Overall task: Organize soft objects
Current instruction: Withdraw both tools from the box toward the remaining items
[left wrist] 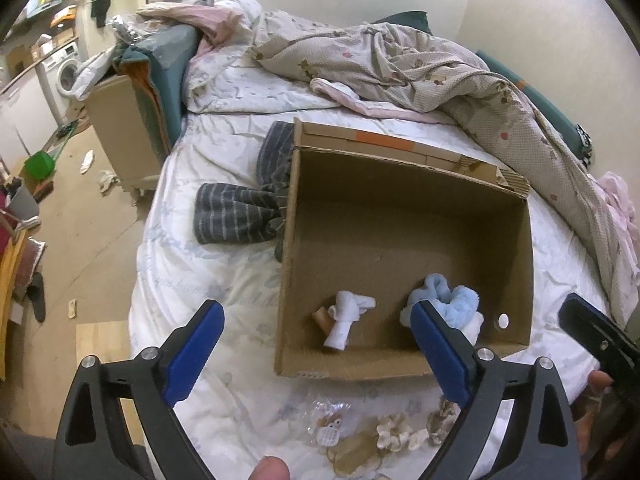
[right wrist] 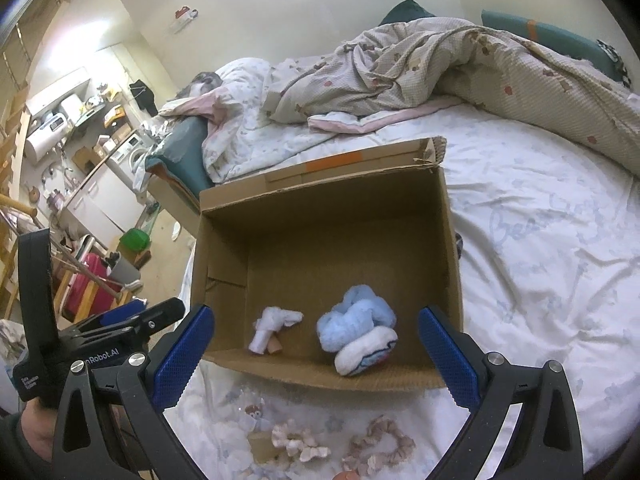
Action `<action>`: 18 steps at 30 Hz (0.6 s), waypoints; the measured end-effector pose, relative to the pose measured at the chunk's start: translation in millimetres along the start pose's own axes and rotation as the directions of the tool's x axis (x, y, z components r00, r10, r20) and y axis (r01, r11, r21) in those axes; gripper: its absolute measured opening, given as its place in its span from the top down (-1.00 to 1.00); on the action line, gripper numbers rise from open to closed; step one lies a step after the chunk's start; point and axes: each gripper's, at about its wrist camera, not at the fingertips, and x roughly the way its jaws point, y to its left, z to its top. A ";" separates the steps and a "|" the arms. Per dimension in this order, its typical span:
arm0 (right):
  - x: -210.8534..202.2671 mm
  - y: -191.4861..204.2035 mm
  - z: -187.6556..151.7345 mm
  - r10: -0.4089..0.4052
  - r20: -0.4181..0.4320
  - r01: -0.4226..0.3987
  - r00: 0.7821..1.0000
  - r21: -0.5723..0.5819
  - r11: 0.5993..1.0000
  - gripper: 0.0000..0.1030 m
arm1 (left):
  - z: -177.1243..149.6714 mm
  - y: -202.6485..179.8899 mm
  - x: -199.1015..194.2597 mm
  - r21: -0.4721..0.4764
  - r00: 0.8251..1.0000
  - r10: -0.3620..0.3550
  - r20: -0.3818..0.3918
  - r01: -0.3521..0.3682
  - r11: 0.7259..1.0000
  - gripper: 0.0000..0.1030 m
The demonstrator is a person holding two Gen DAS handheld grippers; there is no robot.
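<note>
Through the left wrist camera we see the left gripper (left wrist: 320,344) with its blue-padded jaws spread wide and nothing between them, poised over the near wall of the open brown cardboard box (left wrist: 404,208) on the white bedsheet (left wrist: 224,280); inside lie a small white rolled cloth (left wrist: 346,318) and a fluffy light-blue rolled bundle (left wrist: 452,300), while a dark striped folded towel (left wrist: 236,212) rests just outside the box's left wall. Through the right wrist camera we find the right gripper (right wrist: 316,352) likewise gaping and empty above that box (right wrist: 344,216), the white cloth (right wrist: 272,326) and blue bundle (right wrist: 354,320) near the front wall, and pale frilly scrunchies (right wrist: 300,442) on the sheet before it.
</note>
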 end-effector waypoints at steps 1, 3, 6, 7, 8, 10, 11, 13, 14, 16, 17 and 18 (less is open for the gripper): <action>-2.8 -0.5 -0.9 0.000 0.001 0.000 1.000 0.003 1.000 -1.00 | -1.8 0.3 -2.0 -0.004 1.000 0.015 0.000 -0.015 1.000 -0.82; -7.0 -1.3 -3.4 -0.001 0.001 0.001 1.000 0.005 1.000 -1.00 | -6.3 0.0 -4.6 -0.009 1.000 0.017 -0.010 -0.017 1.000 -0.83; -13.1 -2.7 -6.5 -0.004 -0.002 0.004 1.000 0.014 1.000 -1.00 | -13.4 -4.9 -9.4 0.011 0.999 0.031 -0.010 -0.030 0.999 -0.88; -15.0 -3.4 -8.1 -0.004 -0.004 0.004 1.000 0.019 1.000 -1.00 | -14.7 -5.8 -10.6 0.016 1.000 0.028 -0.011 -0.028 0.999 -0.91; -16.5 -3.8 -9.6 -0.003 -0.006 0.003 1.000 0.023 1.000 -1.00 | -16.5 -7.2 -12.6 0.022 1.000 0.029 -0.010 -0.029 0.999 -0.92; -20.0 -4.5 -13.0 -0.005 -0.009 0.005 1.000 0.026 1.000 -1.00 | -21.1 -9.1 -16.1 0.031 0.999 0.032 -0.006 -0.032 0.999 -0.93; -21.7 -4.5 -14.7 -0.007 -0.010 0.007 1.000 0.027 1.000 -1.00 | -23.9 -9.9 -17.3 0.034 0.999 0.032 -0.009 -0.032 0.999 -0.93; -23.9 -4.9 -18.1 -0.008 -0.015 0.008 1.000 0.033 0.999 -1.00 | -30.0 -10.9 -18.1 0.038 0.999 0.031 -0.020 -0.030 0.999 -0.93; -24.6 -6.0 -20.1 -0.008 -0.020 0.009 1.000 0.038 0.999 -1.00 | -33.0 -11.2 -18.2 0.041 0.999 0.032 -0.027 -0.031 0.999 -0.94; -25.2 -8.3 -24.8 -0.013 -0.036 0.015 0.999 0.051 0.999 -1.00 | -37.9 -12.7 -16.5 0.046 0.998 0.035 -0.044 -0.033 0.998 -0.94; -25.7 -8.8 -27.2 -0.012 -0.040 0.014 0.999 0.057 0.998 -1.00 | -40.9 -12.4 -15.6 0.045 0.998 0.043 -0.054 -0.041 0.998 -0.94; -25.8 -10.5 -30.1 -0.011 -0.048 0.015 0.999 0.067 0.998 -1.00 | -44.5 -12.1 -14.3 0.041 0.996 0.049 -0.068 -0.046 0.998 -0.94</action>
